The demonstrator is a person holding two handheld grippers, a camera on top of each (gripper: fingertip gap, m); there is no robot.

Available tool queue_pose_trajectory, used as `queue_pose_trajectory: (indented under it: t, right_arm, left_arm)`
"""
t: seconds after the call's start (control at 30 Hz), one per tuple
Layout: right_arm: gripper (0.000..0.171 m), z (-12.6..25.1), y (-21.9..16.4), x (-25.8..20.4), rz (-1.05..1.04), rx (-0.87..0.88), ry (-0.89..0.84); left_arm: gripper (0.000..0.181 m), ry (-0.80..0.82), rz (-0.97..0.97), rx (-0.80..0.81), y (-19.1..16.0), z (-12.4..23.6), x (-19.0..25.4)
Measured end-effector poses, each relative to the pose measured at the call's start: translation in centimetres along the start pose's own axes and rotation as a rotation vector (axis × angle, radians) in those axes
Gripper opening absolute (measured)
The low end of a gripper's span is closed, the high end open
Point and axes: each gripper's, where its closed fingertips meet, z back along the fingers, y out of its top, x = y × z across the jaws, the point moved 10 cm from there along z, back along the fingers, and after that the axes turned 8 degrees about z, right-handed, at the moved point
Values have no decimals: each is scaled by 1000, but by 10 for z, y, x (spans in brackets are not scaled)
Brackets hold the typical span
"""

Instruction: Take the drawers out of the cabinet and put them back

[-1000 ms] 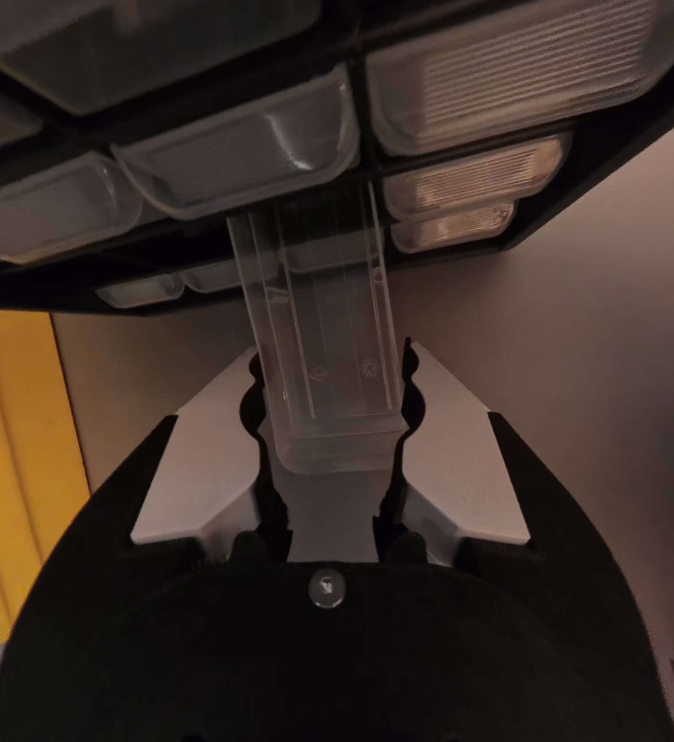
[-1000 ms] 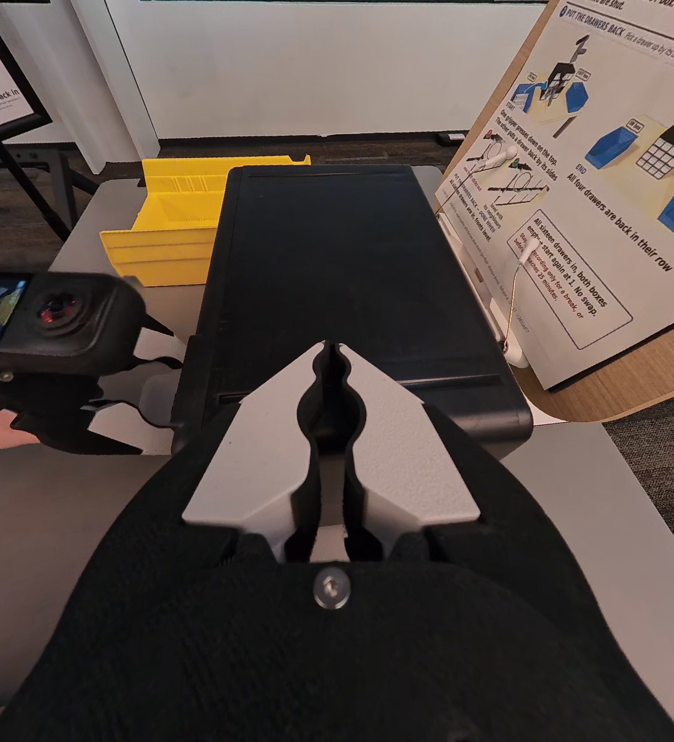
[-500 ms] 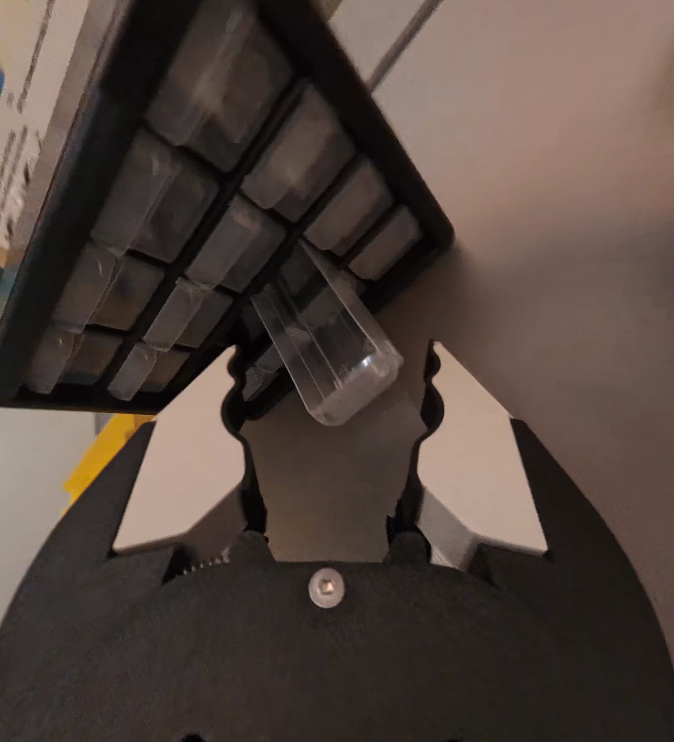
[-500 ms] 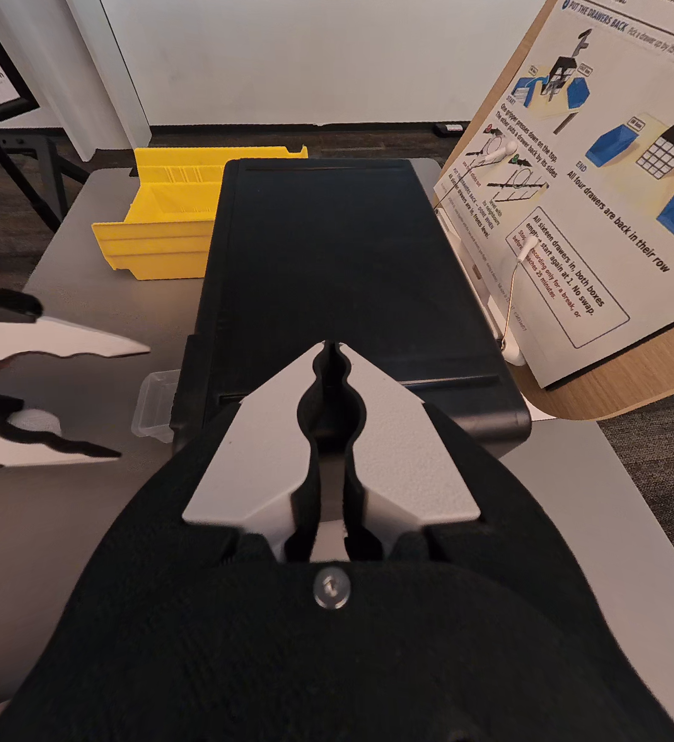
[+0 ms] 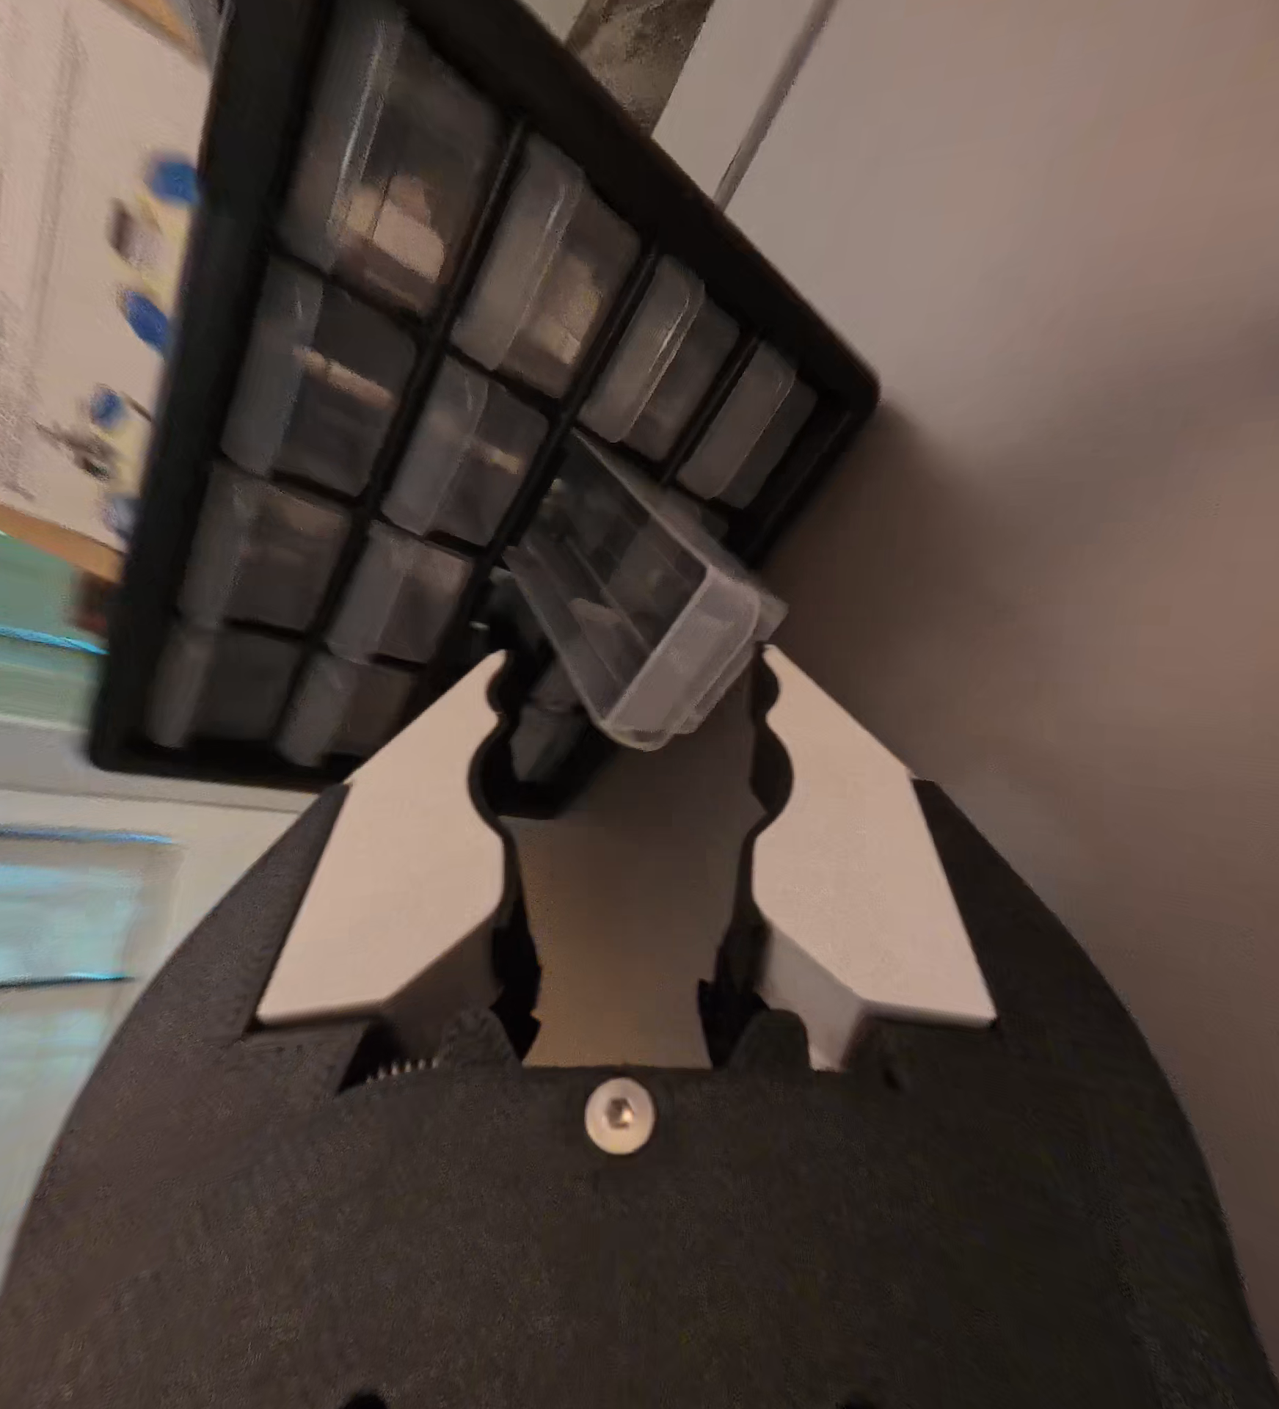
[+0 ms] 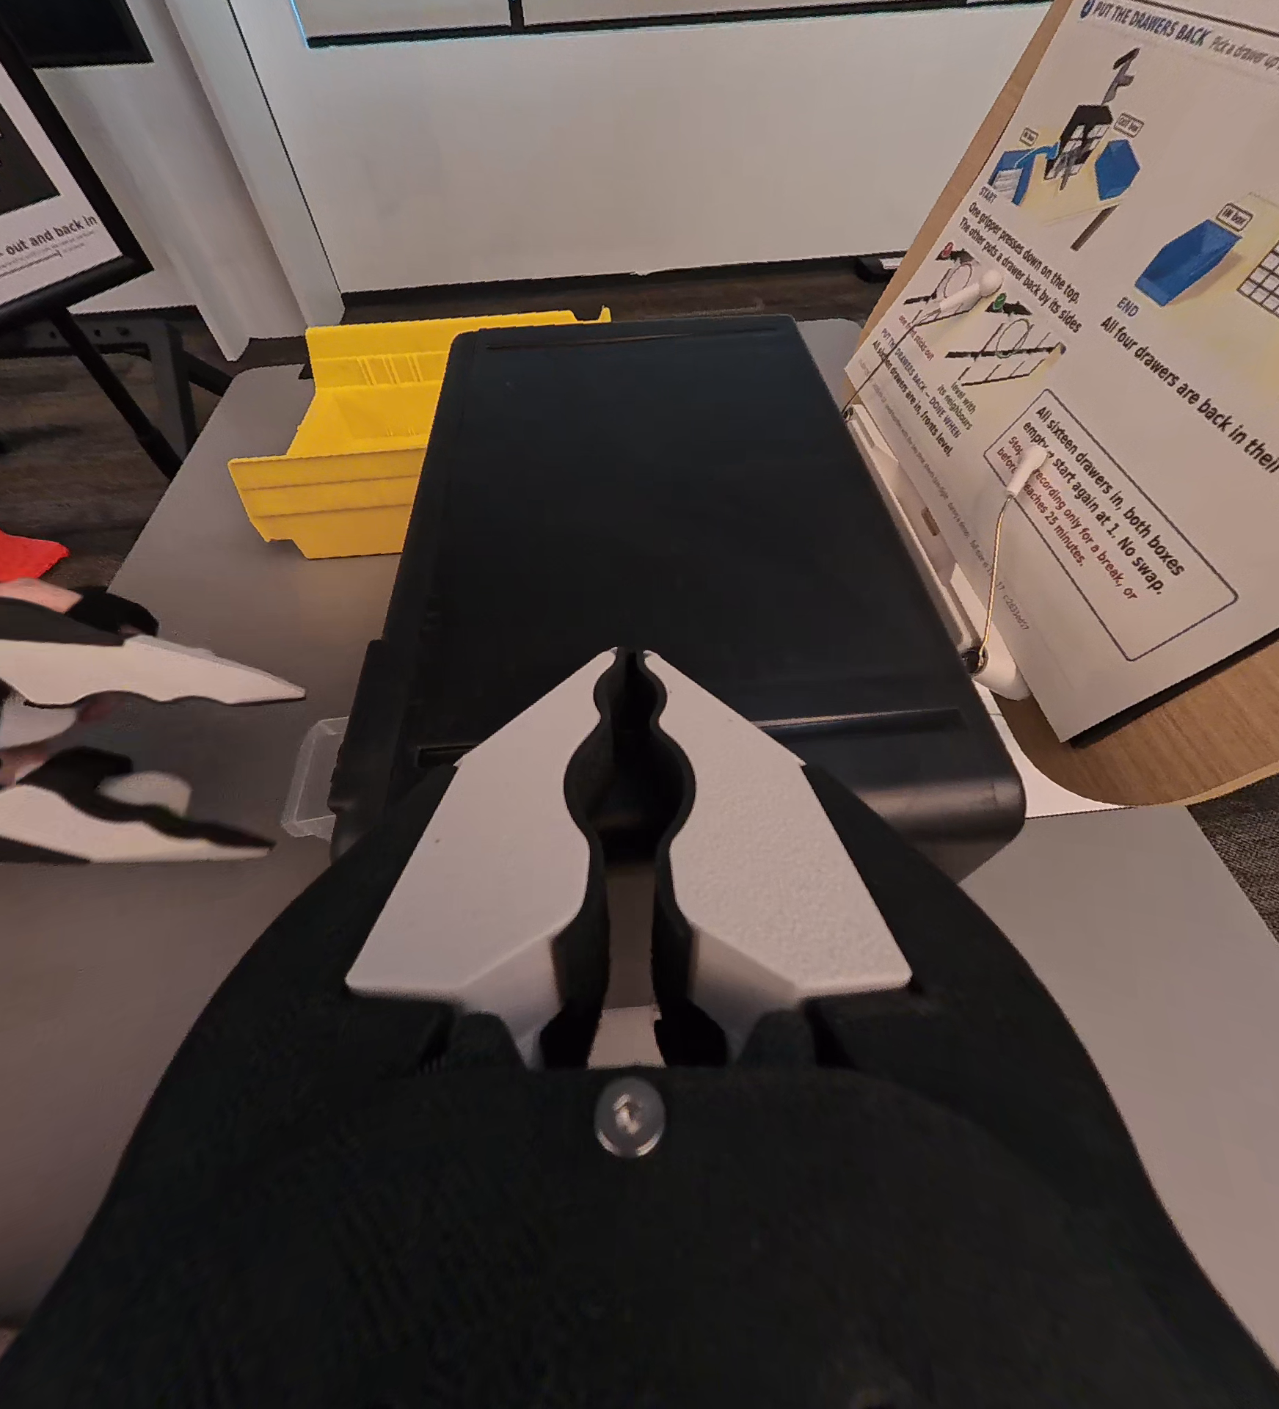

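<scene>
Cabinet [image 5: 468, 427], black, fills the upper left of the left wrist view, its grid holding clear drawers; one clear drawer [image 5: 644, 633] juts out of the lower right of that grid, partly pulled; the left gripper [image 5: 632, 663] stands wide apart with nothing held, its fingertips just short of the drawer's front; in the right wrist view the right gripper [image 6: 630, 657] is nearly closed and holds nothing, over the cabinet's top at centre; a yellow bin [image 6: 350, 450] sits on the desk [image 6: 1154, 953] at upper left; an instruction board [image 6: 1154, 343] leans at right.
</scene>
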Motion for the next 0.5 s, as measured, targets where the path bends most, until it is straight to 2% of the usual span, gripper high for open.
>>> queue_pose_trajectory:
  t: [0.07, 0.1, 0.2, 0.33, 0.43, 0.5]
  right_arm:
    - [0, 0, 0, 0, -1, 1, 1]
    - [0, 0, 0, 0, 0, 1, 0]
    - [0, 0, 0, 0, 4, 1, -2]
    - [0, 0, -1, 0, -3, 10, 6]
    - [0, 0, -1, 1, -4, 10, 7]
    - [0, 0, -1, 0, 1, 7, 3]
  left_arm:
    - [83, -10, 142, -13, 2, 0, 3]
    - [82, 10, 151, 4, 3, 1, 5]
    - [65, 72, 15, 65, 5, 3, 14]
    - [61, 122, -157, 71, -6, 3, 17]
    - [36, 182, -298, 120, -13, 7, 17]
    - [29, 212, -396, 104, -18, 3, 19]
